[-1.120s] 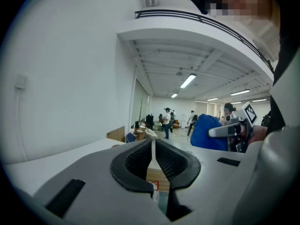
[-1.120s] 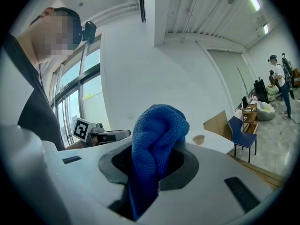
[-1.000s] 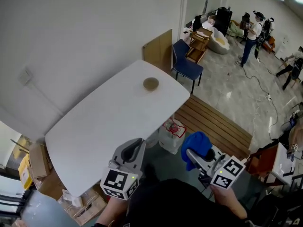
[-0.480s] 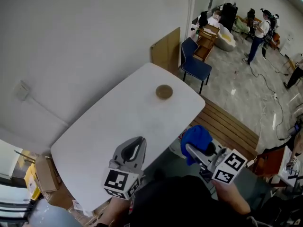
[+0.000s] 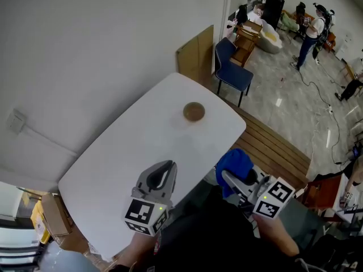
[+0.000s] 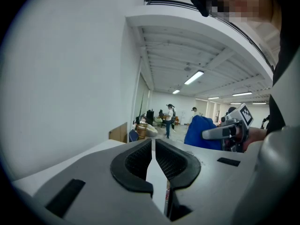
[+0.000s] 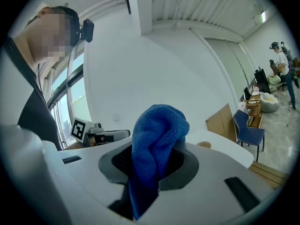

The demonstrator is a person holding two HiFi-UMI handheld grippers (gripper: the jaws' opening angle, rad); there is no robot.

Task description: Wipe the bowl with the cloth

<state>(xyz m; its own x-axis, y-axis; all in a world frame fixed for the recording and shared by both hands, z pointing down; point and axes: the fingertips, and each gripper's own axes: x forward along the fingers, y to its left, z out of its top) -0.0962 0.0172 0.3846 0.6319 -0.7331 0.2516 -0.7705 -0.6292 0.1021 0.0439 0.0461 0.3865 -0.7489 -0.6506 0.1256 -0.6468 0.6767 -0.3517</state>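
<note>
A small brown bowl (image 5: 193, 111) stands alone on the far half of the white table (image 5: 130, 146); its rim also peeks over the right gripper's jaws (image 7: 204, 145). My left gripper (image 5: 168, 166) hovers over the table's near edge, shut with nothing between its jaws (image 6: 153, 142). My right gripper (image 5: 228, 178) is off the table's right side, shut on a bunched blue cloth (image 5: 235, 163) that bulges up out of its jaws (image 7: 157, 130). Both grippers are well short of the bowl. In the left gripper view the cloth (image 6: 199, 131) shows at the right.
A blue chair (image 5: 232, 72) and a wooden board (image 5: 195, 52) stand beyond the table's far end. A slatted wooden bench (image 5: 269, 146) lies to its right. Cardboard boxes (image 5: 54, 214) sit at the lower left. People (image 5: 315, 24) stand far back right.
Both grippers have advanced toward the table; the left one now reaches over its near edge. The bowl sits lower and further right in the head view. The cloth stays gripped.
</note>
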